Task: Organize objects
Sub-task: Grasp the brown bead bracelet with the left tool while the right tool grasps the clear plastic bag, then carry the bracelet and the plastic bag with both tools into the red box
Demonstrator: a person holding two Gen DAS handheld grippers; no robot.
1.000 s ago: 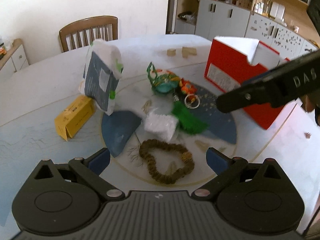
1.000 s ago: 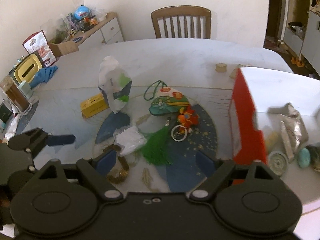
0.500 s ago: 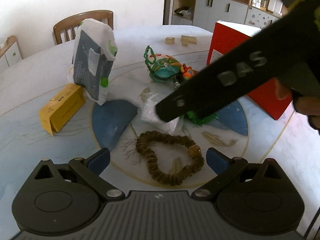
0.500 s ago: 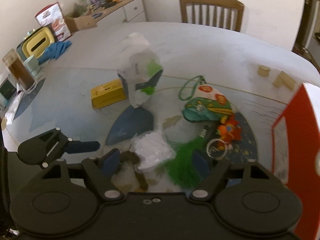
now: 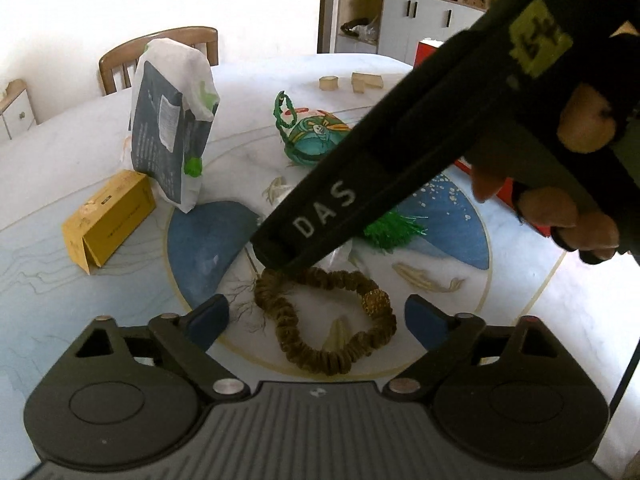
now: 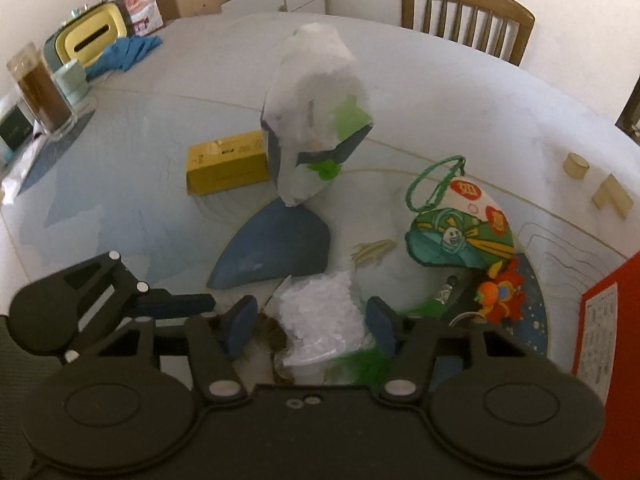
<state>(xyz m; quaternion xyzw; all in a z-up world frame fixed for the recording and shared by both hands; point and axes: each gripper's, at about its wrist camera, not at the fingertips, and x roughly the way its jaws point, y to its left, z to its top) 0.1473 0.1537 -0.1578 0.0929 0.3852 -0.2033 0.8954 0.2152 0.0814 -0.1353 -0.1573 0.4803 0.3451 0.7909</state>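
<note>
**Right fingers closing around the crumpled white bag at the desk's centre**

The right gripper (image 6: 310,326) reaches steeply down over the middle of the round desk (image 6: 460,92), and its blue fingers (image 6: 239,322) have just been closing, with a crumpled clear-white plastic bag (image 6: 320,316) between them. The right-hand pad sits at the bag's edge; the left-hand pad appears still apart from it, so no firm grip shows. From the left wrist view this gripper's black body crosses the scene diagonally, held by a gloved hand (image 5: 576,184) at the upper right, and hides most of the bag.

The left gripper (image 5: 316,314) hangs low over the desk with its fingers wide apart and nothing between the pads; they have just narrowed a little. Below and between them lies a brown scrunchie (image 5: 326,318) with a gold bead, flat on the desk and just beside the bag.

Around the bag lie a green tassel (image 5: 394,230), a teal and white pouch (image 6: 460,232) with a green cord, and an orange toy keychain (image 6: 500,296). Farther back, a white and dark blue package (image 6: 316,128) stands upright, with a yellow box (image 6: 228,162) just behind it. A red box (image 6: 600,312) stands at the right edge, and a wooden chair (image 6: 466,12) sits behind the desk.
</note>
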